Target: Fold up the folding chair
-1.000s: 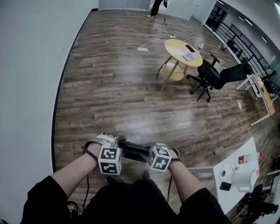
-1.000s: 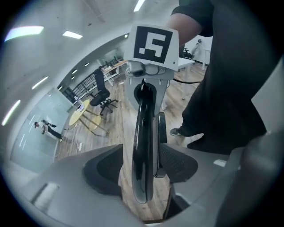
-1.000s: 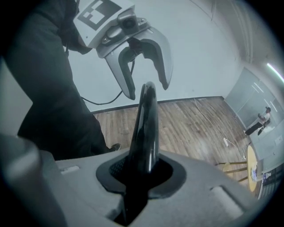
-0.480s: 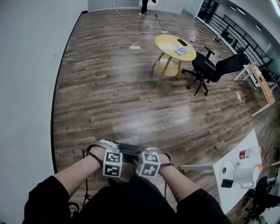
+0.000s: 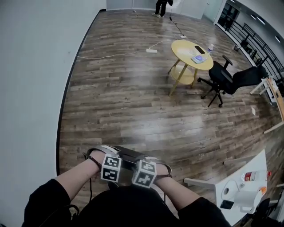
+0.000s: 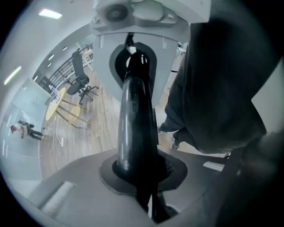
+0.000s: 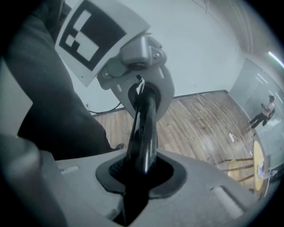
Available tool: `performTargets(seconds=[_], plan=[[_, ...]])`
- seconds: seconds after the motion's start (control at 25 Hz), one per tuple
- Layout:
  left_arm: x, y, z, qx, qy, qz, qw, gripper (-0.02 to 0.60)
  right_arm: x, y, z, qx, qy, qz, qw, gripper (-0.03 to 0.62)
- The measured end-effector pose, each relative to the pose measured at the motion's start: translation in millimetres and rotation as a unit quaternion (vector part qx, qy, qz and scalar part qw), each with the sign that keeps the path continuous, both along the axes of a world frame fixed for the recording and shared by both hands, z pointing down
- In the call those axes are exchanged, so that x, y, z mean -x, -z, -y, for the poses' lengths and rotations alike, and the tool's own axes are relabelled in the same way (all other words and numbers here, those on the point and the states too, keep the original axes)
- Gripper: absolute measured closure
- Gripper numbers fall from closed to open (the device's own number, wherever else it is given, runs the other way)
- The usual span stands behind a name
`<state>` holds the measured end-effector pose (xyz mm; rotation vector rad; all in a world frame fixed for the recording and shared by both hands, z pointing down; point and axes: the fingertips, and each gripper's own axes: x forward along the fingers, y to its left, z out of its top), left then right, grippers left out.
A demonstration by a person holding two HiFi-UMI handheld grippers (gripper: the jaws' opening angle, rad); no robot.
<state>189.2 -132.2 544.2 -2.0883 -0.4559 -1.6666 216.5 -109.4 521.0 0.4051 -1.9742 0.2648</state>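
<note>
Evidently still at the grasping step, the left gripper [image 6: 141, 166] has just been closing its jaws onto the folding chair's [image 5: 128, 153] black tube [image 6: 135, 111], close by the person's body, beside the right gripper [image 7: 141, 170] likewise clamped there, so the frame probably needs swinging shut next.

Glossy black chair tube [image 7: 144, 128], black-and-white marker cube [image 5: 111, 168], yellow round table [image 5: 191, 51], brown plank floor [image 5: 124, 97].

There were two grippers, the left gripper [image 5: 113, 165] and the right gripper [image 5: 143, 172], one folding chair [image 5: 128, 153], one round yellow counter [image 5: 188, 49], one black office chair [image 5: 228, 80] just beside it, and one person [image 5: 160, 6] well beyond it.
</note>
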Motion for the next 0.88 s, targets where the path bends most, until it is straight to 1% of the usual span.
performTargets(seconds=[0.08, 0.16, 0.36, 0.52, 0.68, 0.8, 0.88], plan=[[-2.5, 1.8, 5.5, 0.006, 0.013, 0.004, 0.9999, 0.527, -2.6, -1.0, 4.9, -0.012, 0.015, -0.016, 1.000, 0.527], [-5.5, 3.6, 12.9, 0.006, 0.020, 0.006, 0.9998, 0.529, -5.7, -0.8, 11.8, -0.016, 0.025, -0.020, 0.999, 0.531], [-11.5, 10.9, 30.8, 0.018, 0.042, 0.007, 0.9989, 0.532, -13.2, 3.0, 31.2, -0.011, 0.061, -0.024, 0.998, 0.530], [-10.6, 18.7, 44.0, 0.037, 0.076, 0.018, 0.9963, 0.534, -15.5, 9.5, 51.6, -0.001, 0.096, -0.019, 0.995, 0.540], [-1.6, 31.3, 45.5, 0.057, 0.115, 0.027, 0.9914, 0.529, -8.6, 21.8, 60.2, 0.015, 0.156, -0.014, 0.987, 0.543], [17.8, 36.3, 38.0, 0.066, 0.149, 0.029, 0.9862, 0.526, 10.0, 26.5, 56.6, 0.023, 0.205, -0.015, 0.978, 0.543], [34.5, 39.4, 32.9, 0.071, 0.179, 0.026, 0.9810, 0.525, 26.7, 29.7, 53.9, 0.025, 0.239, -0.016, 0.970, 0.543]])
